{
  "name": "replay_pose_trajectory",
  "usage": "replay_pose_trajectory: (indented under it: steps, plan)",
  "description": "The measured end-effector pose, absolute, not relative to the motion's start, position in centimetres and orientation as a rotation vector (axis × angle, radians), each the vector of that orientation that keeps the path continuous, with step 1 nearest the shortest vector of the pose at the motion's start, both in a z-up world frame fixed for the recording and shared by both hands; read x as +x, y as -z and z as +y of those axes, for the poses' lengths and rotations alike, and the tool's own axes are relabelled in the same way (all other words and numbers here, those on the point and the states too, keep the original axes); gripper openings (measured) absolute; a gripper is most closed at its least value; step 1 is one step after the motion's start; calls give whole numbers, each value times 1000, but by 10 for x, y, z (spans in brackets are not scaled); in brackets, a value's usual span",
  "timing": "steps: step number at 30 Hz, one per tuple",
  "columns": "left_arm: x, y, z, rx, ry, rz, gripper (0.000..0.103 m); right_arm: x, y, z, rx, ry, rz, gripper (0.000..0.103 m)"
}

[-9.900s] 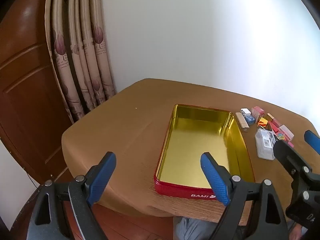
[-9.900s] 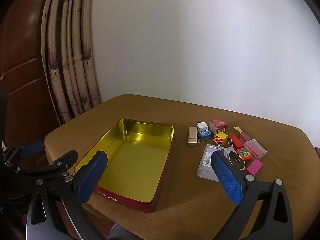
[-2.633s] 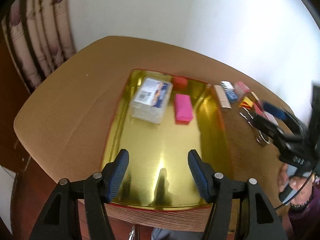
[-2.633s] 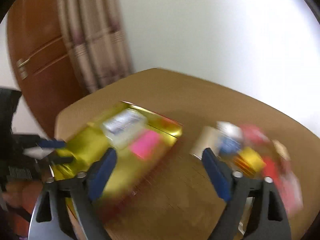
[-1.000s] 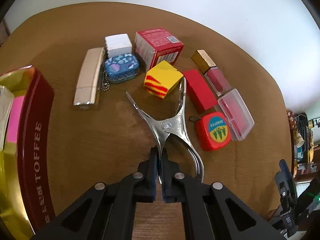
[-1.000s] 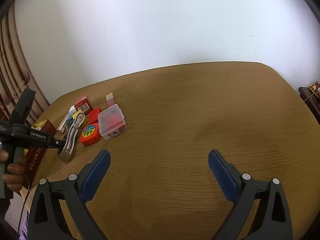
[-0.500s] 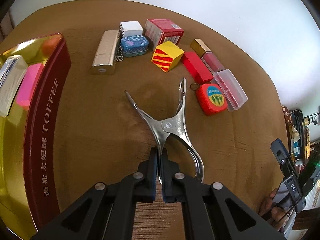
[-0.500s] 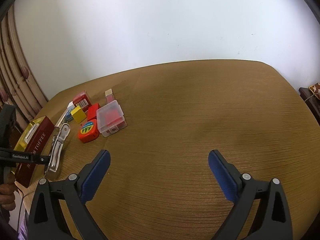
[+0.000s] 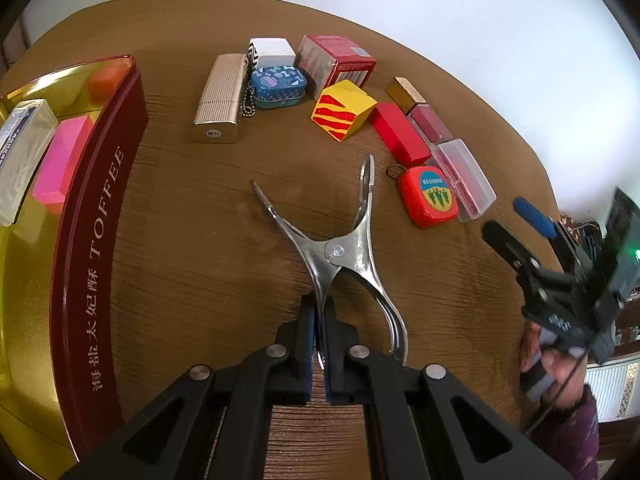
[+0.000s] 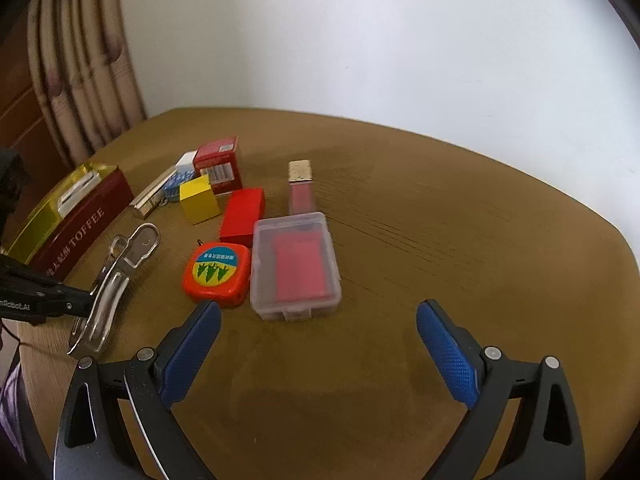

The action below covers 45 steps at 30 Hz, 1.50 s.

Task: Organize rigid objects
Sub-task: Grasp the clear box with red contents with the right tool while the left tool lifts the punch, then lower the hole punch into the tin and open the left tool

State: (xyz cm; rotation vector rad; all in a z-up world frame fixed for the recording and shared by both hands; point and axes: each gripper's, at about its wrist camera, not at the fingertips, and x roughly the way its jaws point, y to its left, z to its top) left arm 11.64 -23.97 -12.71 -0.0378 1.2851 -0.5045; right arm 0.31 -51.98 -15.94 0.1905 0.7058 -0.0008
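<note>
Since half a second ago the right gripper [image 10: 318,344] has swung toward the cluster of small objects, which now lies just beyond its wide-open, empty jaws; the left gripper [image 9: 319,320] has barely shifted. It stays clamped shut on one handle of the metal hole punch [image 9: 340,240], which lies on the brown table [image 9: 200,260], between the red toffee tin [image 9: 92,240] at left and the red tape measure [image 9: 428,196] at right. The punch's long axis runs near to far, its two open arms pointing far toward the yellow striped cube [image 9: 344,110]; its free handle curves near-right. Farther off stand a gold lighter [image 9: 220,96], a blue tin [image 9: 278,86], a red carton [image 9: 336,64], a red block [image 9: 400,132] and a clear case [image 9: 464,178]. Inside the tin lie a pink block [image 9: 60,160] and a clear box [image 9: 20,152].
</note>
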Motion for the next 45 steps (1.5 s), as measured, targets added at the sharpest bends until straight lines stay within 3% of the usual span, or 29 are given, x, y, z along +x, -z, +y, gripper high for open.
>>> replay_pose_trajectory:
  steps: [2,7,8,9,11,12,28,45]
  plan:
    - [117,126,-239,-38,506,1289,3,11,162,-520,172,-13,723,97]
    - [118,128,-240,-37,508,1296,3,27,164,-519,128,-44,748,85]
    - [118,128,-241,-34,508,1296,3,32,166,-518,123,-52,762,80]
    - [118,129,-242,-32,506,1296,3,37,170,-518,125,-63,785,66]
    - [118,129,-244,-30,504,1295,4,40,171,-517,123,-75,788,58]
    - [118,129,-245,-25,504,1294,4,41,171,-516,121,-78,790,49]
    - [108,116,-253,-20,530,1280,3,-67,176,-534,412,33,668,48]
    - [100,27,-169,-97,472,1161,3,-66,177,-540,461,82,652,48]
